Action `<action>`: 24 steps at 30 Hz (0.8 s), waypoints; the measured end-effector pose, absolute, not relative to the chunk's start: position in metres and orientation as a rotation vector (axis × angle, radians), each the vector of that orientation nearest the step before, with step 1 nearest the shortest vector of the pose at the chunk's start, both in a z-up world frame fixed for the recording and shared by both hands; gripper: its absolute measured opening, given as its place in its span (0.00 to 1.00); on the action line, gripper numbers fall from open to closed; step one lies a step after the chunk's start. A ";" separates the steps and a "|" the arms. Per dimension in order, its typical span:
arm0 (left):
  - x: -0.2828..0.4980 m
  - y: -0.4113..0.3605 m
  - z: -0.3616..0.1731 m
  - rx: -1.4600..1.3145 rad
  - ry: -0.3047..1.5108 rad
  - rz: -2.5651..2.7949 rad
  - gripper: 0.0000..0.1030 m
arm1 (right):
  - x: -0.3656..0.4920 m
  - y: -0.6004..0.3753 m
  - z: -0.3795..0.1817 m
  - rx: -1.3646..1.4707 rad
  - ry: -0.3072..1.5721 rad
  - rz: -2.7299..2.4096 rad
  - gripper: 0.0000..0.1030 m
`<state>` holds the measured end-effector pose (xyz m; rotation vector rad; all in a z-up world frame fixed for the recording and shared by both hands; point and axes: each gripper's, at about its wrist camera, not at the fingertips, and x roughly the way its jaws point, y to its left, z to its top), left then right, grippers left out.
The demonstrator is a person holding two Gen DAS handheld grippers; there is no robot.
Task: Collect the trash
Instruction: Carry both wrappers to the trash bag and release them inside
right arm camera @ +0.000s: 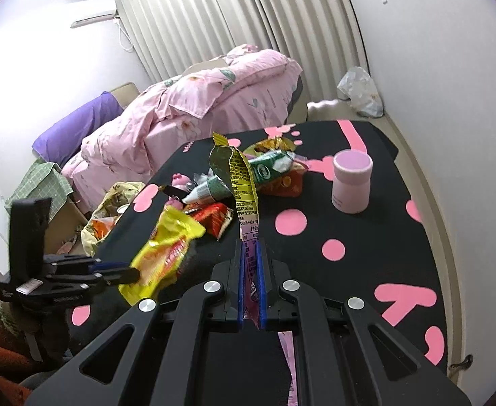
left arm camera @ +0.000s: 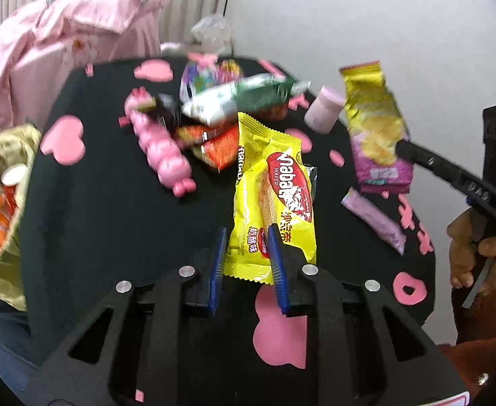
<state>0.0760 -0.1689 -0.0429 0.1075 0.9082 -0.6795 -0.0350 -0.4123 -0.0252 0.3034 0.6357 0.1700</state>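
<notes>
My left hand-held gripper (left arm camera: 246, 237) clamps the wafer pack (left arm camera: 271, 199); my right hand-held gripper (right arm camera: 251, 247) pinches the chip bag (right arm camera: 239, 176) above the bench (right arm camera: 366, 237).

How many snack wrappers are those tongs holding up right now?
2. The left tongs grip the yellow wafer wrapper over the table's middle; the right tongs grip the gold-and-purple chip bag at the table's right edge. More wrappers lie piled behind.

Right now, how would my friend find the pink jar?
Find the black table cover with pink shapes. Right of the wrapper pile stands the pink jar, upright and alone. It is the only smooth, round container; everything near it is crinkly packets.
</notes>
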 end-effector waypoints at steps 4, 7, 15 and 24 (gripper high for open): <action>0.079 -0.149 -0.020 0.088 0.833 -0.621 0.23 | -0.032 -0.404 -0.010 0.288 0.612 0.194 0.08; 0.087 -0.120 -0.009 0.037 0.811 -0.562 0.23 | -0.025 -0.392 0.004 0.276 0.589 0.229 0.08; 0.109 -0.012 0.010 -0.088 0.739 -0.319 0.24 | 0.008 -0.331 0.042 0.192 0.564 0.358 0.08; 0.130 0.091 0.004 -0.157 0.678 -0.054 0.24 | 0.077 -0.234 0.066 0.065 0.565 0.496 0.08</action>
